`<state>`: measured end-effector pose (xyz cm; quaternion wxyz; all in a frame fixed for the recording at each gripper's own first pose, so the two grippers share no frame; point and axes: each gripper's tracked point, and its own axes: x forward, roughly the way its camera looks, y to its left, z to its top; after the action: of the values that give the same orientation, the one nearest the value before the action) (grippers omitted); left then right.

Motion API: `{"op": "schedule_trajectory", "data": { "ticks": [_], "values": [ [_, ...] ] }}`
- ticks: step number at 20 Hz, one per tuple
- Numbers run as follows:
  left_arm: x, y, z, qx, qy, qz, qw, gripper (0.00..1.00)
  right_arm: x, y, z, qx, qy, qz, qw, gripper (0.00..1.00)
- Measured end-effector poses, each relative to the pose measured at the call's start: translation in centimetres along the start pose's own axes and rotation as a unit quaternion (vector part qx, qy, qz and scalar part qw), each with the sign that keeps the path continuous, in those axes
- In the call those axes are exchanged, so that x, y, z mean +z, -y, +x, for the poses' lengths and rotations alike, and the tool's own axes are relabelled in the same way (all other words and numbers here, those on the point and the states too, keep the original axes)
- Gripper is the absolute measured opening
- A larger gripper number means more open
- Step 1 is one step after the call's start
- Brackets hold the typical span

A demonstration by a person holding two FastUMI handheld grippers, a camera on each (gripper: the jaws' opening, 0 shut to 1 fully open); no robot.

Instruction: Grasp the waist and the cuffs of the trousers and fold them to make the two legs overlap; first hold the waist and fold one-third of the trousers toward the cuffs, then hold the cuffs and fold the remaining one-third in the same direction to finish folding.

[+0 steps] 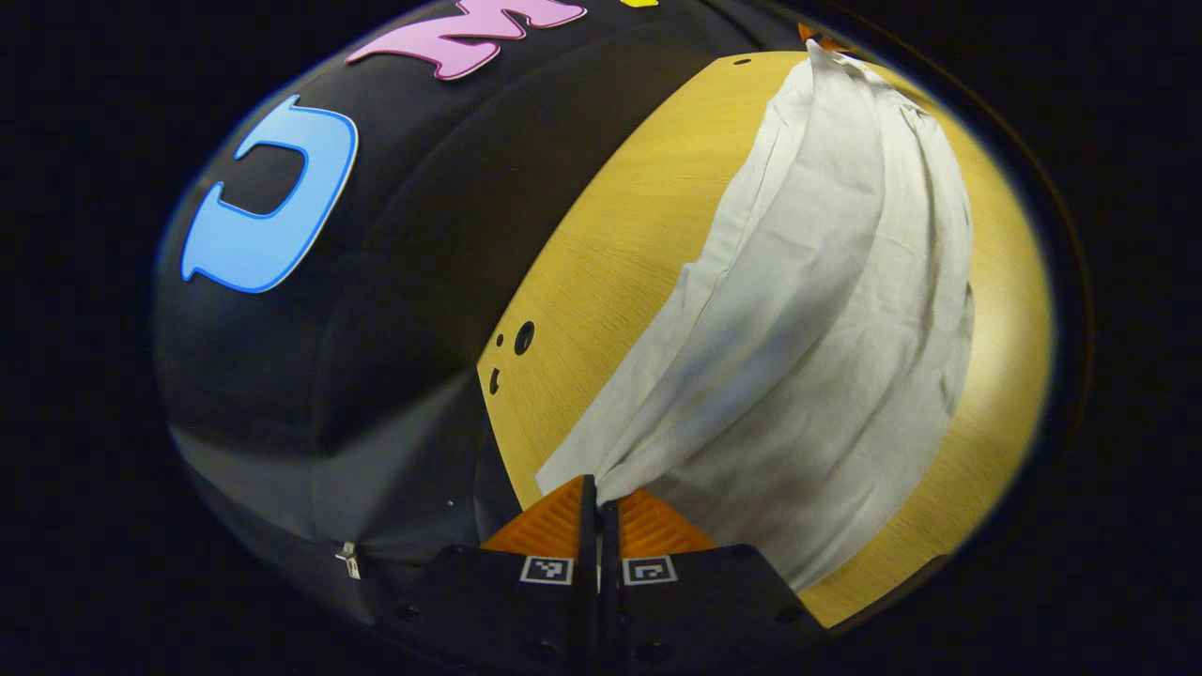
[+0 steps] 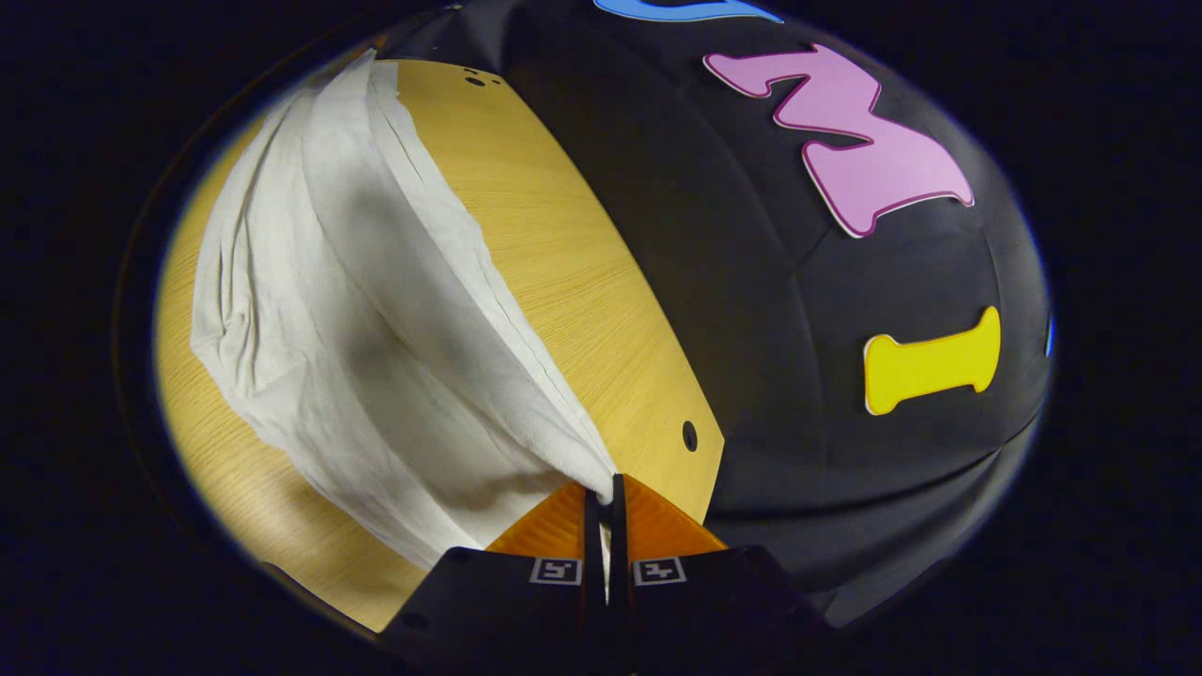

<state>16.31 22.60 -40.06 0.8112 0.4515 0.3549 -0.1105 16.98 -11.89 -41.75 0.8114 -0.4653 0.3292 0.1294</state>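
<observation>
Leg-overlap fold underway — both grippers, left gripper (image 1: 598,502) and right gripper (image 2: 606,498), fingers clamped on trousers (image 1: 826,310) ahead — next carry over, lay on tabletop (image 1: 610,253).

Left gripper (image 1: 598,498): fingers pressed together, pinching an edge of the trousers.
Trousers (image 1: 826,310): pale cloth, lifted at the pinch, stretching away in long folds.
Tabletop (image 1: 620,244): wooden, with small round holes near its edge.

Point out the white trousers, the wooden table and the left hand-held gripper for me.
White cloth trousers (image 1: 826,310): left gripper view, on the middle of the draped fabric.
Yellow wooden table (image 1: 601,272): left gripper view, on bare tabletop beside the trousers.
Left hand-held gripper (image 1: 597,498): left gripper view, between its fingertips, pinching the cloth's edge.
</observation>
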Motion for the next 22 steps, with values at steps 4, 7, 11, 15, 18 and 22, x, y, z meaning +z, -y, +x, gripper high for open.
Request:
{"op": "schedule_trajectory", "data": {
  "ticks": [4, 7, 11, 15, 18, 22],
  "values": [
    [0.4, 0.1, 2.7, -0.003, -0.022, -0.001, 1.000, 0.05, -0.4, -1.0, 2.6, 0.022, -0.016, 0.015, 1.000, 0.05],
    [0.5, 0.1, 4.3, 0.003, -0.038, 0.007, 0.999, 0.10, -0.7, -1.5, 3.8, 0.025, -0.028, 0.015, 0.999, 0.08],
    [0.2, 0.2, 4.8, 0.006, -0.047, 0.008, 0.999, 0.51, -1.5, -1.8, 4.6, 0.031, -0.040, 0.022, 0.998, 0.45],
    [-0.3, -0.3, 4.5, 0.020, -0.055, 0.005, 0.998, 0.83, -1.2, 0.2, 4.4, 0.001, -0.035, 0.057, 0.998, 0.72],
    [-0.2, -0.8, 3.8, 0.030, -0.048, -0.009, 0.998, 0.96, 0.2, 2.1, 3.0, -0.020, -0.012, 0.134, 0.991, 0.94],
    [0.4, -1.8, 1.3, 0.050, -0.025, -0.054, 0.997, 0.96, 1.2, 4.4, -0.4, -0.032, 0.010, 0.274, 0.961, 0.98]
  ]
}}
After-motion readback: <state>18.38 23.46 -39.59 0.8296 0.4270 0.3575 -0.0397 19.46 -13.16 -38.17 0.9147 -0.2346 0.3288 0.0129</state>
